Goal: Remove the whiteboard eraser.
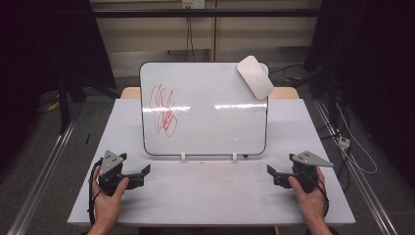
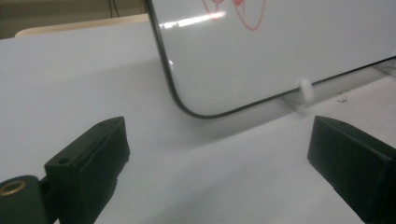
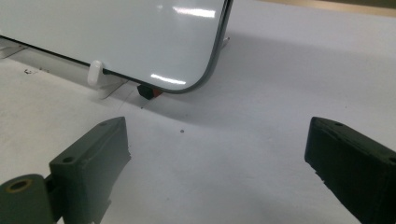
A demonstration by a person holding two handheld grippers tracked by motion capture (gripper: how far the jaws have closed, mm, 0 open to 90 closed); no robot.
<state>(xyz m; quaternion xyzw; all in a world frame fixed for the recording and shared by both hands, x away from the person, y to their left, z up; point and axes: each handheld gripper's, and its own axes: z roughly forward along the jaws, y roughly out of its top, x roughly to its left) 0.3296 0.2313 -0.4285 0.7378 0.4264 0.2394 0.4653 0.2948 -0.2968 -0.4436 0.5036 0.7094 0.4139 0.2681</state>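
2 open tongs, left [image 1: 145, 171] and right [image 1: 270, 171], 1 whiteboard [image 1: 215, 93], 1 eraser [image 1: 255, 77]

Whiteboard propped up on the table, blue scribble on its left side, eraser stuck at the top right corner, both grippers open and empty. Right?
Not quite: the scribble is red, not blue, as the high view shows. The rest holds: the whiteboard stands propped on the table, the eraser sits at its top right corner, and the left gripper and right gripper are open and empty.

Both hands are bare. The left gripper [image 1: 139, 175] and right gripper [image 1: 274, 175] are black, each with 2 blocky jaws, a grey 3-cornered plate dotted with screws and a black cable.
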